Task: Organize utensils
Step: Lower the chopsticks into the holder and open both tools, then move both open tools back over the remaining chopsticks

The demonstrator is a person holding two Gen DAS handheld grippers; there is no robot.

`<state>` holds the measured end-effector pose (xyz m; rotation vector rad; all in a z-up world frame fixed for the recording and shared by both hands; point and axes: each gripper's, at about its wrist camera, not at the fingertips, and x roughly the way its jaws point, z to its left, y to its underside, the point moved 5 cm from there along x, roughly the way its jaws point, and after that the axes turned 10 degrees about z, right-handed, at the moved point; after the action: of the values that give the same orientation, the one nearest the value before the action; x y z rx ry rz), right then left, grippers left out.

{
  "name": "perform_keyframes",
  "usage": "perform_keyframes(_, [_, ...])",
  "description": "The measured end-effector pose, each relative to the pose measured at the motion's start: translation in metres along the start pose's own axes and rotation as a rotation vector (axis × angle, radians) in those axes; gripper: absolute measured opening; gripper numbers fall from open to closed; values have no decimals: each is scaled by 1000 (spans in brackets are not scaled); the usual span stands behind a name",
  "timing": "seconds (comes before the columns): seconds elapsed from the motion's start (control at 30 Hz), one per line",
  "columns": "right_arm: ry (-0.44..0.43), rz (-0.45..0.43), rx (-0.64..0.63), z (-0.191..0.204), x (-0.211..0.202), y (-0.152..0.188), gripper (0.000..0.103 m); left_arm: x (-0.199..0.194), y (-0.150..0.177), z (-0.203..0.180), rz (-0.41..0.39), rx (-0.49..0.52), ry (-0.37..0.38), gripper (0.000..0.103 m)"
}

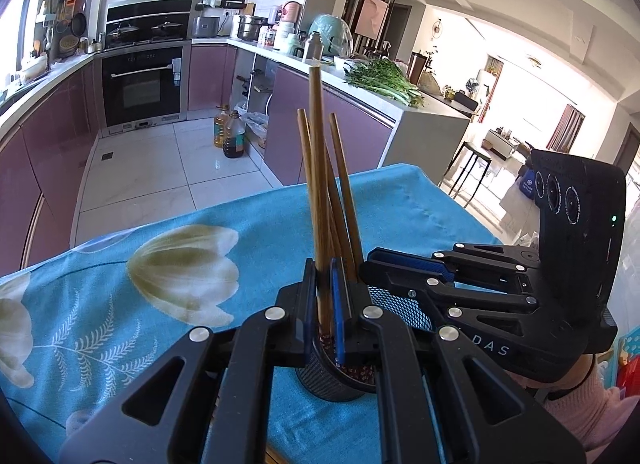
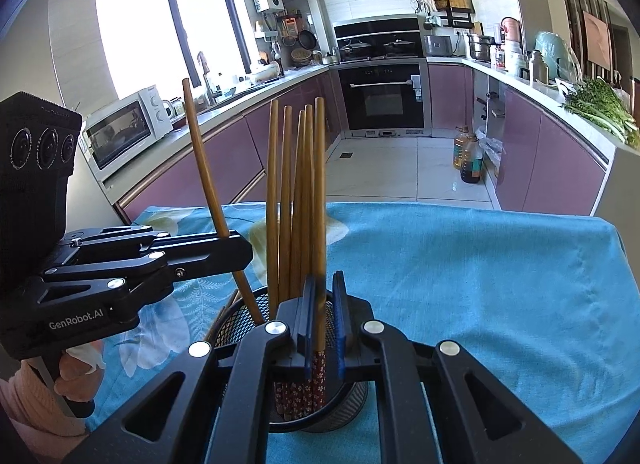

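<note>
A black mesh holder (image 2: 240, 324) stands on the blue flowered cloth and holds several wooden chopsticks (image 2: 286, 199) upright. It also shows in the left wrist view (image 1: 332, 380). My left gripper (image 1: 324, 304) is shut on one chopstick (image 1: 318, 167) whose lower end is in the holder; in the right wrist view it (image 2: 236, 252) grips a leaning chopstick (image 2: 202, 167). My right gripper (image 2: 323, 316) has its jaws a little apart around a chopstick (image 2: 319, 199) that stands in the holder. It also shows in the left wrist view (image 1: 384, 268).
The table's blue cloth (image 2: 480, 264) ends at a far edge with tiled kitchen floor beyond. Purple cabinets, an oven (image 2: 382, 99), a white microwave (image 2: 124, 127) and oil bottles (image 2: 468, 155) lie further off. Green vegetables (image 1: 384, 79) lie on the counter.
</note>
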<state>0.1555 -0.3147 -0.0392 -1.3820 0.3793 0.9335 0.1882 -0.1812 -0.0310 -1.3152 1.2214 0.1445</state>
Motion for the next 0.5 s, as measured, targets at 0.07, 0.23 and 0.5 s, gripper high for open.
perform_keyframes(0.07, [-2,-6,5,-1,-1,0,10,-1,-1,2,-4,-12,4,8])
perform_keyframes(0.23, [-7,-34,17,0,-10,1,15,-9,-4,9,-29,-33,5,13])
perform_keyframes(0.5, [-40,-91,-13,13,-36,6,27,-36,7,9,-88,-1,-38,24])
